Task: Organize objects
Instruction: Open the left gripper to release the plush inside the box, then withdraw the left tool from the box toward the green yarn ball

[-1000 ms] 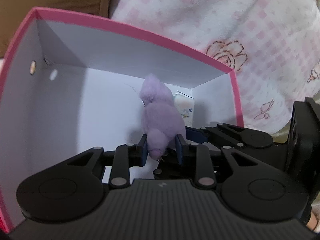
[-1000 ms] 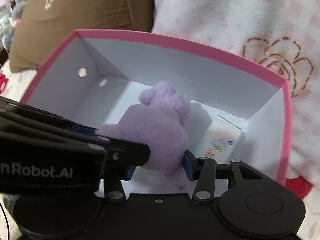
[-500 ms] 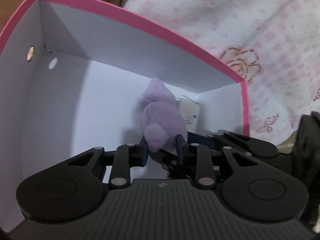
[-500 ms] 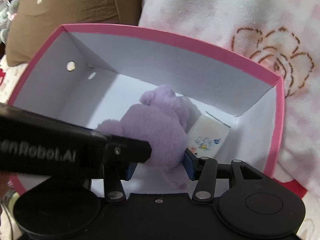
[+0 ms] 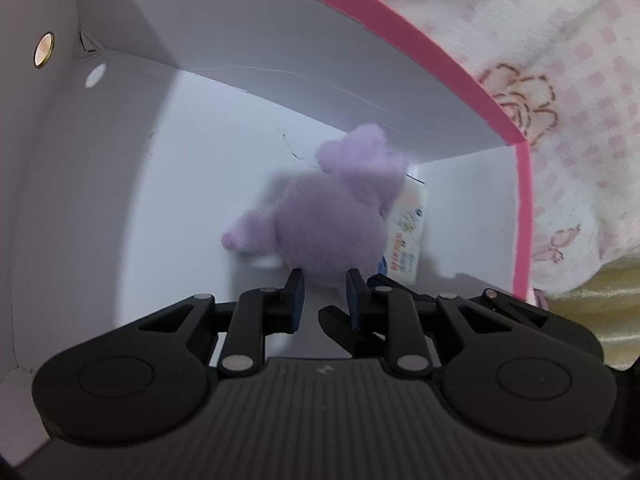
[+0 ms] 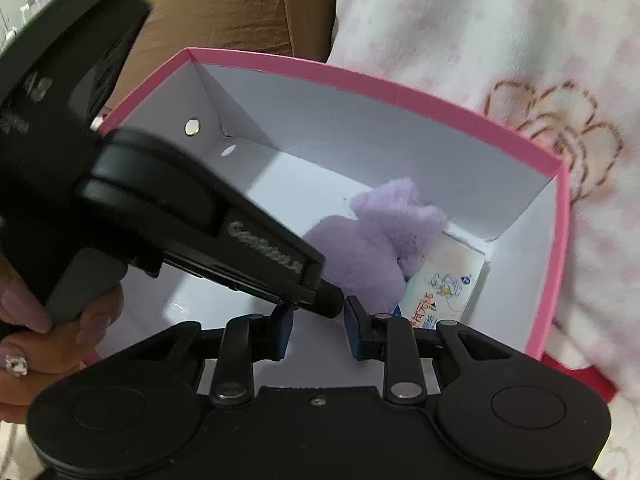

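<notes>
Currently purple plush toy [image 5: 332, 224] lying in pink box [image 5: 400, 52], touching tissue pack [image 5: 408, 236]; left gripper [image 5: 322, 292] pinching toy's lower edge; right gripper [image 6: 318, 318] pressed together, holding nothing.

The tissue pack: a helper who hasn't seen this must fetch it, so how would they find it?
Find the pink box with white inside walls. In its far right corner, a flat white tissue pack lies against the purple plush. It is the only printed, hard-edged thing there, with a small cartoon and red lettering.
</notes>
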Demonstrator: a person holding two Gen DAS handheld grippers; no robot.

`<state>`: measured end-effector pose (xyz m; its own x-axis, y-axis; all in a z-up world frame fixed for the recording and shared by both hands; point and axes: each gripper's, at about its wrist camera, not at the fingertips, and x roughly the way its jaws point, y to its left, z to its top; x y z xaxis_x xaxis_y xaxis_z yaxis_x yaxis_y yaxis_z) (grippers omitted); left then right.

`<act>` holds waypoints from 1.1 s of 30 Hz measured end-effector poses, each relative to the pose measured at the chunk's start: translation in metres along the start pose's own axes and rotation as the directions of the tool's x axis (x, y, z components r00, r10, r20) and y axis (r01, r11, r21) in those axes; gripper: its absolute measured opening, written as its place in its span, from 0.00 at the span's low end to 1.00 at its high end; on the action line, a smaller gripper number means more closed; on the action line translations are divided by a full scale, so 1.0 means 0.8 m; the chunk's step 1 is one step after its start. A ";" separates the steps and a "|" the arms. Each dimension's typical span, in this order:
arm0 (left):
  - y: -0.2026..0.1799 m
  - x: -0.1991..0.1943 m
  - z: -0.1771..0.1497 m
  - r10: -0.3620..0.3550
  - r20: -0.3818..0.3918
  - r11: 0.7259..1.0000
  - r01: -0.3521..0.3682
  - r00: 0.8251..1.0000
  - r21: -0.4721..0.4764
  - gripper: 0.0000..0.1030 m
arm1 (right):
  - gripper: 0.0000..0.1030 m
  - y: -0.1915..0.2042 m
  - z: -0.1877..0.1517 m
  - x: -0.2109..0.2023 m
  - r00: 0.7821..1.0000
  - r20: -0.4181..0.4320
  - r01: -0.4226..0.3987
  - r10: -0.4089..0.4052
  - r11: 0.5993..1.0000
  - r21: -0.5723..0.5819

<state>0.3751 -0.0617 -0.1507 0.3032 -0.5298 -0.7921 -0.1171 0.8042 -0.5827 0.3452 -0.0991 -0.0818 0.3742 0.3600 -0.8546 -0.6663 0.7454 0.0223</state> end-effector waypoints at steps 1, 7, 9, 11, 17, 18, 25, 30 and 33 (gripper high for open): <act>0.000 -0.004 -0.001 -0.006 -0.006 1.000 0.006 1.000 -0.003 0.24 | 0.31 0.000 -0.002 -0.004 1.000 0.010 -0.003 0.003 1.000 0.008; -0.003 -0.046 -0.010 0.005 0.014 0.998 -0.006 1.000 0.057 0.32 | 0.33 -0.003 -0.024 -0.051 0.994 0.108 -0.014 0.008 0.998 0.057; -0.006 -0.064 -0.016 0.033 0.027 0.995 -0.036 0.999 0.095 0.32 | 0.35 -0.003 -0.032 -0.066 0.991 0.136 -0.013 0.001 0.996 0.091; -0.004 -0.084 -0.024 0.033 0.042 0.995 -0.037 0.999 0.093 0.32 | 0.42 0.002 -0.039 -0.081 0.988 0.157 -0.017 0.001 0.995 0.097; -0.010 -0.133 -0.054 0.069 0.059 0.984 -0.078 0.996 0.158 0.40 | 0.71 0.024 -0.054 -0.132 0.975 0.224 -0.034 0.014 0.996 0.086; -0.013 -0.141 -0.059 0.083 0.070 0.980 -0.094 0.994 0.176 0.40 | 0.72 0.027 -0.055 -0.138 0.974 0.228 -0.034 0.013 0.995 0.089; -0.027 -0.204 -0.087 0.126 0.107 0.950 -0.151 0.986 0.272 0.47 | 0.86 0.056 -0.061 -0.167 0.975 0.220 0.015 -0.036 0.996 0.093; -0.026 -0.261 -0.110 0.103 0.179 0.949 -0.150 0.978 0.277 0.50 | 0.95 0.076 -0.067 -0.189 0.978 0.201 0.037 -0.057 0.994 0.104; -0.025 -0.286 -0.123 0.086 0.183 0.950 -0.136 0.979 0.282 0.53 | 0.95 0.084 -0.069 -0.200 0.977 0.204 0.031 -0.054 0.993 0.114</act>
<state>0.2150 0.0168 0.0239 0.4596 -0.4004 -0.7928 0.1144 0.9119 -0.3942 0.2048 -0.1380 0.0280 0.5335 0.4264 -0.7304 -0.5766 0.8152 0.0548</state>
